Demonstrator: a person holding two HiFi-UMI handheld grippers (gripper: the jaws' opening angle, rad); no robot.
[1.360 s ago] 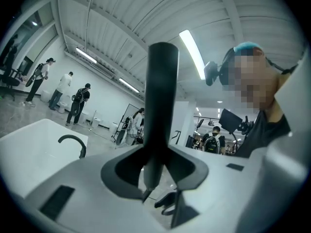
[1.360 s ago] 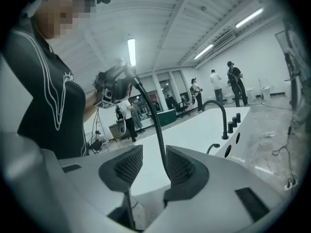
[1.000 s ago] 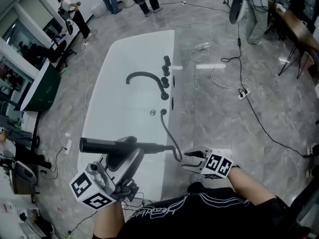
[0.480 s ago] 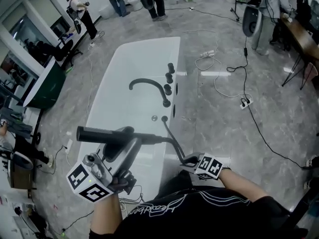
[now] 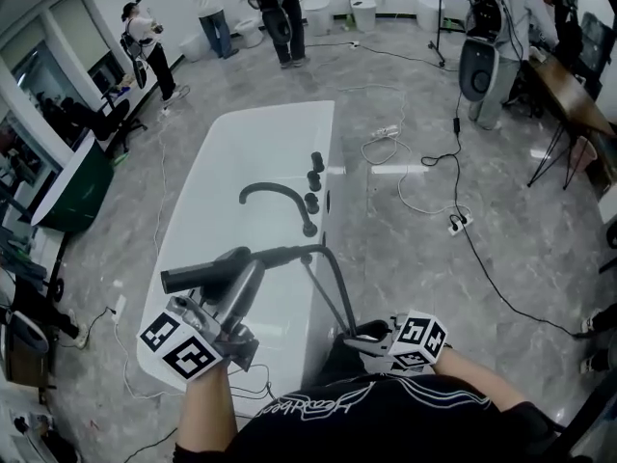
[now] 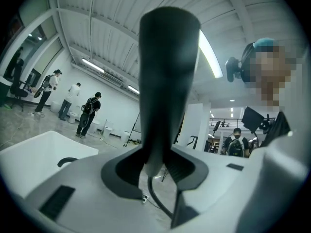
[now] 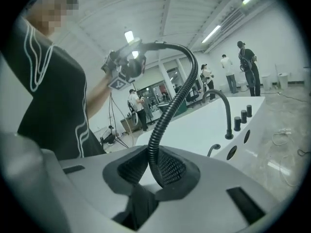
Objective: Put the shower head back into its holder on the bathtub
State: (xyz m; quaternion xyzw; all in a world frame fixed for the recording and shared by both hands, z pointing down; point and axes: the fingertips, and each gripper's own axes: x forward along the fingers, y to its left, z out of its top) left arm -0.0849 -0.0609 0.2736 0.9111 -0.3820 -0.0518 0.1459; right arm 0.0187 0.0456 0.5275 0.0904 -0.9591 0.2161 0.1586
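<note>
L tongs (image 5: 239,270): shower head (image 5: 198,278); R (image 5: 359,338), just-closed: hose (image 5: 333,287)

You see a black shower head (image 5: 193,278), black ribbed hose (image 7: 168,109), white bathtub (image 5: 260,143) and grey marble-veined floor (image 5: 540,201).

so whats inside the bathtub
Bare white basin shows inside the bathtub, with the black faucet spout arching over it. The near end is covered by the shower head and the left gripper gripping it, so that part can't be seen.
</note>
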